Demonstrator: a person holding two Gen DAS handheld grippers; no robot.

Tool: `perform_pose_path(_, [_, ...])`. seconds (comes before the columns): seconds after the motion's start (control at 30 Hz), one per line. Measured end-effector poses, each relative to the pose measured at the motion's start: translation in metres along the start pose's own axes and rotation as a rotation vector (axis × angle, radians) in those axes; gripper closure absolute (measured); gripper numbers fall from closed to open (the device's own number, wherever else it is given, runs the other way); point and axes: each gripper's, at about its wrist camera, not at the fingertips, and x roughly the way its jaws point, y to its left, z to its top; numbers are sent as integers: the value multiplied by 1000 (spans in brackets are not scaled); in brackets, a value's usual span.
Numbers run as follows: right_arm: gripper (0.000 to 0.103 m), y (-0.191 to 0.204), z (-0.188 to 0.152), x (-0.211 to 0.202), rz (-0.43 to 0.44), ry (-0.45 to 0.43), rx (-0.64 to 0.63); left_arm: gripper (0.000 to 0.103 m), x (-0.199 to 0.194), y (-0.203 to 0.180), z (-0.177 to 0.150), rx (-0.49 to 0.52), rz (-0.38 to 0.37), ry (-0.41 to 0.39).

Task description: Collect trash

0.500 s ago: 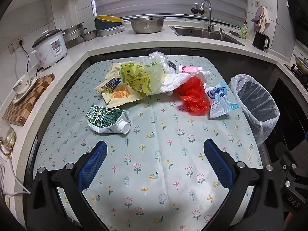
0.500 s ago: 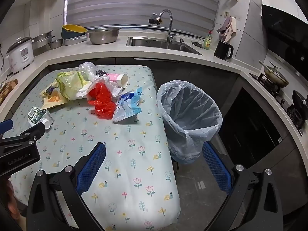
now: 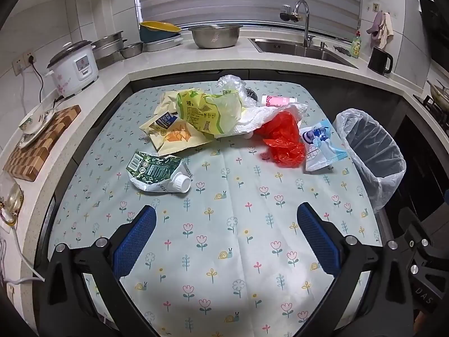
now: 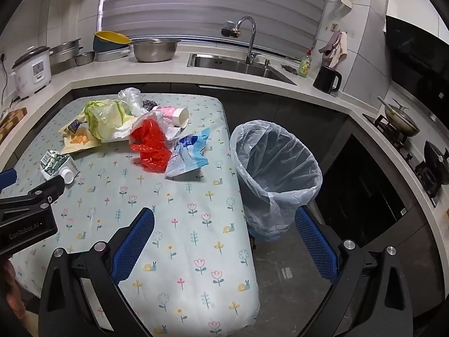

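Both grippers, left point(image 3: 226, 233) and right point(image 4: 224, 236), hover with jaws spread wide and nothing between them above the flowered tablecloth point(image 3: 224, 252). Beyond lies a crushed green carton point(image 3: 157, 172), then a heap of wrappers point(image 3: 207, 112) and a red bag point(image 3: 283, 140). Just beside the table's right edge stands the lined bin point(image 4: 276, 168).

Near half of the bench point(image 3: 224, 252) was bare cloth, so both hand-held grippers had loads of room to slide forward. Left hand-held gripper point(image 3: 226, 233) hung wide open with nothing between its pads; the crushed green carton point(image 3: 157, 171) lay just ahead on its left side. The trash heap clogged the far half: yellow-green bag point(image 3: 207, 112), red plastic bag point(image 3: 283, 140), blue-and-white wrapper point(image 3: 320, 146). The lined trash bin point(image 4: 275, 168) stood just beside the bench's right edge, mouth unobstructed, open floor around it.
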Motion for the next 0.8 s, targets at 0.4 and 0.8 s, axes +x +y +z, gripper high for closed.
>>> perform_pose_path(0.4, [7,3,1,4,0,2,-14,7,6,3,-1,0,2,11])
perform_pose_path(0.8, [7,5,1,7,1,9,-18,7,9,6,-2,-8,3,9])
